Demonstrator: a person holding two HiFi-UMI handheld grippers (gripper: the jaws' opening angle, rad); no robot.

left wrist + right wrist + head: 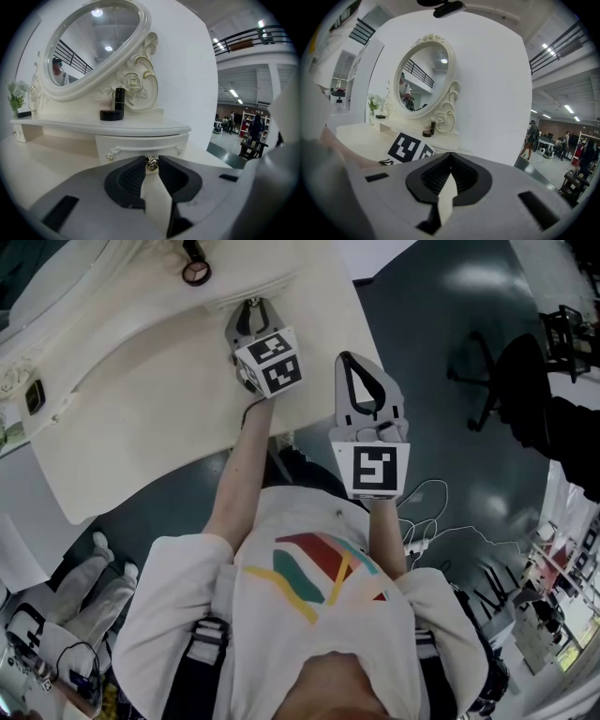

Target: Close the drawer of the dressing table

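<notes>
Left claw is clenched on the small metal knob of the drawer. In the left gripper view both pads sit against the knob's sides, and the jaws are part-way apart only by the knob's width. We record the drawer as directly below the oval mirror, under the lip of the raised shelf that carries the mirror's base. Its front bears a moulded garland. We cannot tell from these views how far the drawer stands out from the shelf.

Right claw is clenched on nothing, with its jaw tips meeting. In the head view it hangs off the desk edge, on the person's side of the mirror and well apart from it. In the right gripper view, the left claw's marker cube shows below the mirror.

On the shelf, at the mirror's lower right scroll, we note a flat black tin with a dark upright tube just behind it. A small potted plant stands at the mirror's far left.
</notes>
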